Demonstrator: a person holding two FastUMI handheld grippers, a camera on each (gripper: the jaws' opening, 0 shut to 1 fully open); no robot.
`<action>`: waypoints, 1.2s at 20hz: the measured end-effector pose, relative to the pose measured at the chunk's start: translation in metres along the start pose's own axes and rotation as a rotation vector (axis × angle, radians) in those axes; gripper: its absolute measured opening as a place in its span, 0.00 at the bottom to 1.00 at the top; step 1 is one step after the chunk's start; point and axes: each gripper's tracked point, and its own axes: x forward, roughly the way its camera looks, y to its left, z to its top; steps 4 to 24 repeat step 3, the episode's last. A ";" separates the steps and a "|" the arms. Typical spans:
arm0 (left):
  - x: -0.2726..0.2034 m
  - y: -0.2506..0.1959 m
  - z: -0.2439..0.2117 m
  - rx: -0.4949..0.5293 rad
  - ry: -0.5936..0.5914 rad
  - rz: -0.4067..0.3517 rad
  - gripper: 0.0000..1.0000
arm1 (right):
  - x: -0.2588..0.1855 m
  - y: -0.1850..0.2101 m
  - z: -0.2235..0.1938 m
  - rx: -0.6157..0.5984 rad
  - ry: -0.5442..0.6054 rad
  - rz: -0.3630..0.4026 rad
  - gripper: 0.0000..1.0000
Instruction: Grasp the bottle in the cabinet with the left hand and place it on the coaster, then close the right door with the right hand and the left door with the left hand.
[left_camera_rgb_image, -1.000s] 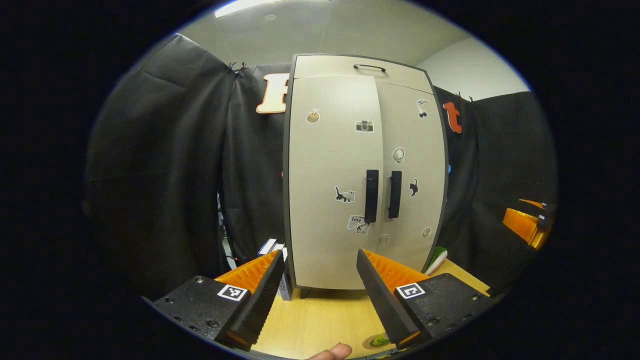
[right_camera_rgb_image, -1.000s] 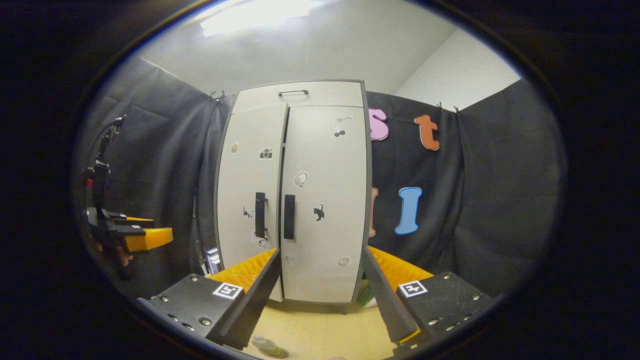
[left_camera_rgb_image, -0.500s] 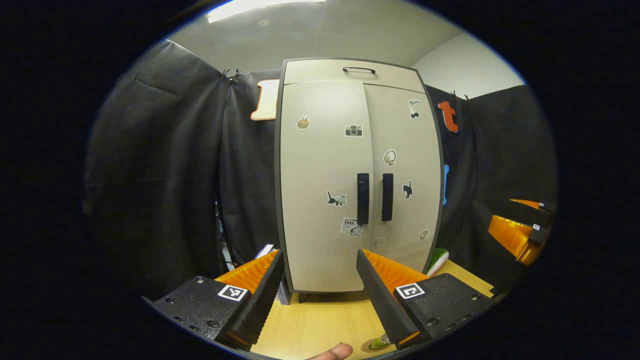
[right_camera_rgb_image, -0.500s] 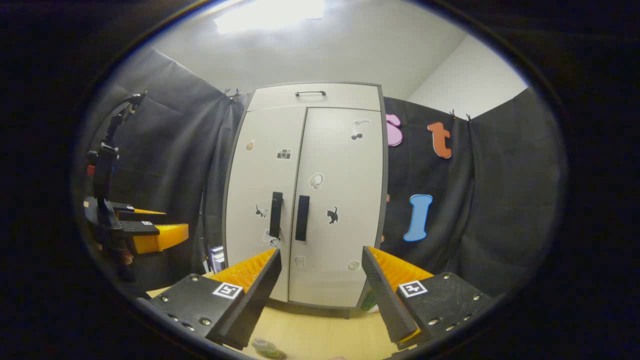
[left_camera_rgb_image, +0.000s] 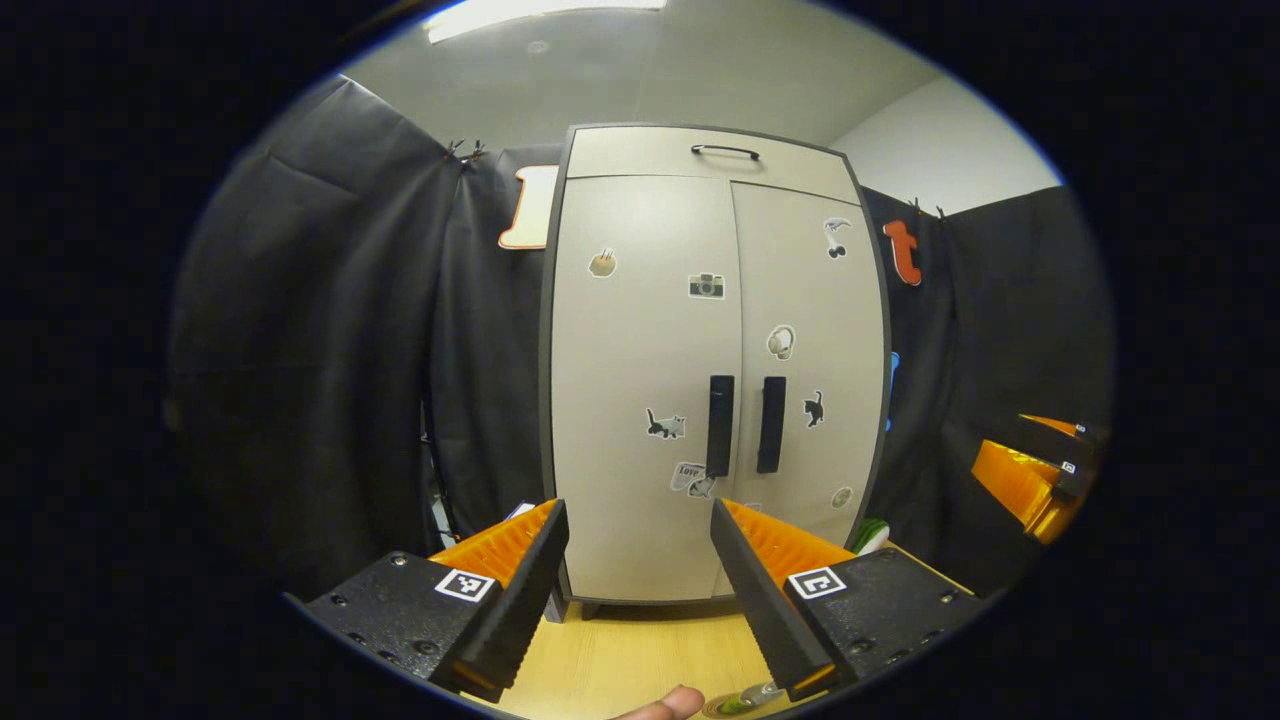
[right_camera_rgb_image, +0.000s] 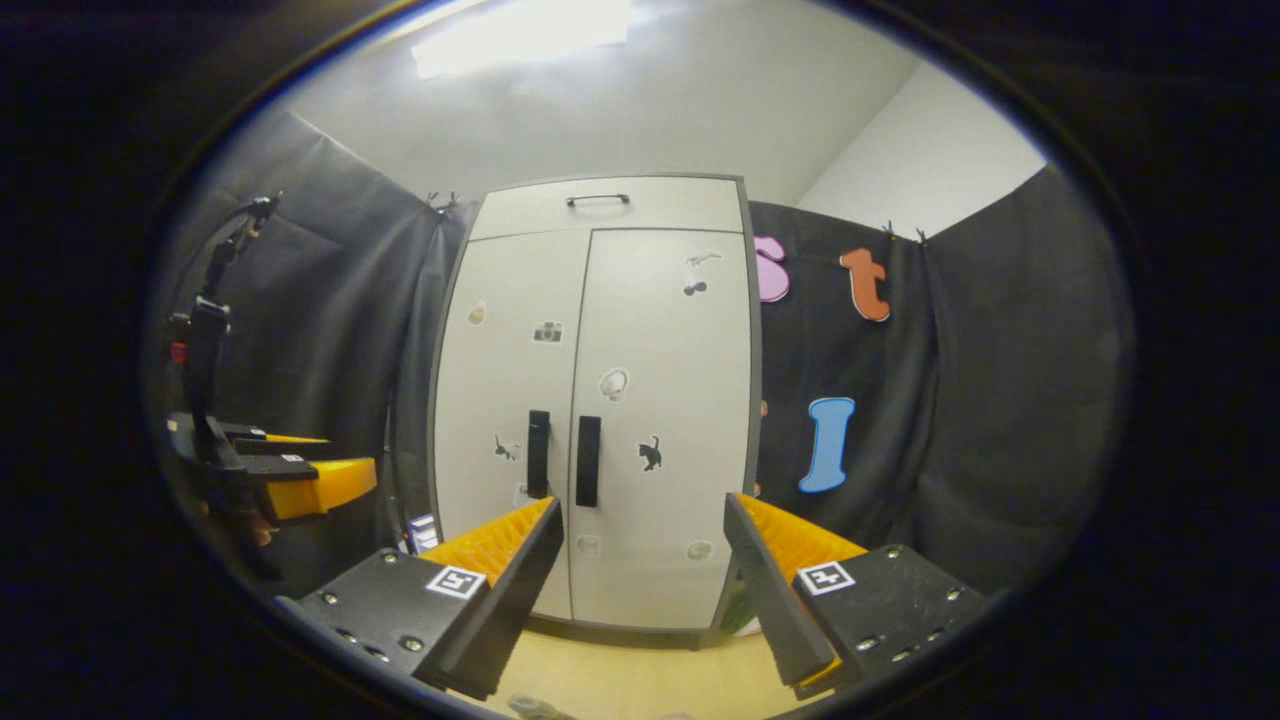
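Both cabinet (left_camera_rgb_image: 715, 380) doors look shut; the bottle (left_camera_rgb_image: 745, 700) seems already on its coaster. Both claws (left_camera_rgb_image: 640, 590) (right_camera_rgb_image: 640, 590) gape wide, empty.

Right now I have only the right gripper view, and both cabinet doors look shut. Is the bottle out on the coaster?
Observer: It seems so. In the left gripper view, a clear-and-green bottle sits on a round coaster at the bottom edge, though both are cut off there.
Operator: Is the left gripper carrying anything?
Observer: No. The left gripper is open with nothing between its fingers, and the wooden table shows through the gap.
Operator: Anything else close to that camera?
Observer: A fingertip pokes in at the bottom edge, just left of the coaster.
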 end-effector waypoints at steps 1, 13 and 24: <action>0.003 -0.003 0.001 0.005 -0.005 -0.009 0.91 | 0.002 -0.002 -0.002 -0.007 0.004 -0.010 0.97; 0.010 -0.008 0.007 0.010 -0.030 -0.021 0.91 | 0.008 -0.003 -0.006 -0.010 0.009 -0.021 0.98; 0.010 -0.008 0.007 0.010 -0.030 -0.021 0.91 | 0.008 -0.003 -0.006 -0.010 0.009 -0.021 0.98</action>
